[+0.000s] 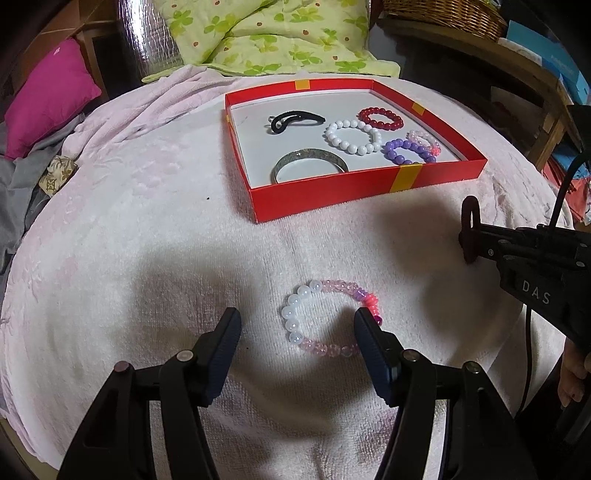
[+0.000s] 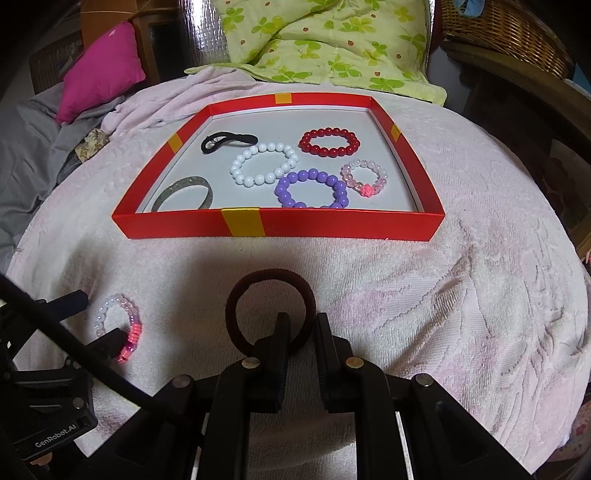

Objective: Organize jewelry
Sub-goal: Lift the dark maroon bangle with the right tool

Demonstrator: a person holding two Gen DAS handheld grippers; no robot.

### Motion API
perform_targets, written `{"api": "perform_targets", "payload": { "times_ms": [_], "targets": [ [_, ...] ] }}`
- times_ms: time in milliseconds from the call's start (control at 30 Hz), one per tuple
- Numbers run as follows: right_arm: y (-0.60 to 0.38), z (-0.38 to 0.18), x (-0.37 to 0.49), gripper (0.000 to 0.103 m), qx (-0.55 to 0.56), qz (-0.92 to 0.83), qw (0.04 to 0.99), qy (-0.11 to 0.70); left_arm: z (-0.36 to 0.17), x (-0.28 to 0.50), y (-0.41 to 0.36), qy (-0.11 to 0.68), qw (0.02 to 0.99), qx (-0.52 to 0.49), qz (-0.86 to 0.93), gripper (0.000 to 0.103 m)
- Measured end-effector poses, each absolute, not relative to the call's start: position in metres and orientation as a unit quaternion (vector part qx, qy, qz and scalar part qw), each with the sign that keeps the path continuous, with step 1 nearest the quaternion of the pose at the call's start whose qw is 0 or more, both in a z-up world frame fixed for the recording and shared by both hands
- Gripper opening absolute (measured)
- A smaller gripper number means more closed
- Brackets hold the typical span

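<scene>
A pink and white bead bracelet (image 1: 327, 317) lies on the pale towel, between the fingers of my open left gripper (image 1: 297, 323); it also shows in the right wrist view (image 2: 118, 325). My right gripper (image 2: 299, 325) is shut on a dark brown hair tie (image 2: 269, 295), held above the towel short of the red box (image 2: 280, 223); the hair tie also shows in the left wrist view (image 1: 471, 229). The box (image 1: 332, 192) holds a white bracelet (image 2: 264, 164), a red one (image 2: 328, 142), a purple one (image 2: 312, 188), a small pink one (image 2: 364, 177), a metal bangle (image 2: 184, 192) and a black hair tie (image 2: 227, 140).
A pale pink towel (image 2: 424, 314) covers the round surface. A green floral pillow (image 2: 325, 44) and a magenta cushion (image 2: 99, 70) lie behind the box. A wicker basket (image 2: 506, 33) stands at the back right.
</scene>
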State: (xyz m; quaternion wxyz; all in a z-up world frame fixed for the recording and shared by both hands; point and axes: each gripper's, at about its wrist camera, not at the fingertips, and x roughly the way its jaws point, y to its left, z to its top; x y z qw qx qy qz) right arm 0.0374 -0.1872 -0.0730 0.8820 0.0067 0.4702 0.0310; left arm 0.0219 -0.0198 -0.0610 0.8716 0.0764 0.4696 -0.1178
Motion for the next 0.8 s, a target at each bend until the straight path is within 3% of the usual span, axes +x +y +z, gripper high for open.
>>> {"api": "perform_targets", "payload": {
  "times_ms": [267, 800],
  "targets": [
    [-0.1864, -0.0735, 0.0373, 0.015, 0.005, 0.03, 0.882, 0.469, -0.0604, 0.0205, -0.0196, 0.466, 0.873, 0.08, -0.121, 0.054],
    [-0.1861, -0.0738, 0.0367, 0.015, 0.004, 0.029, 0.883, 0.468, -0.0586, 0.0175, -0.0208, 0.457, 0.877, 0.105, -0.104, 0.053]
  ]
}}
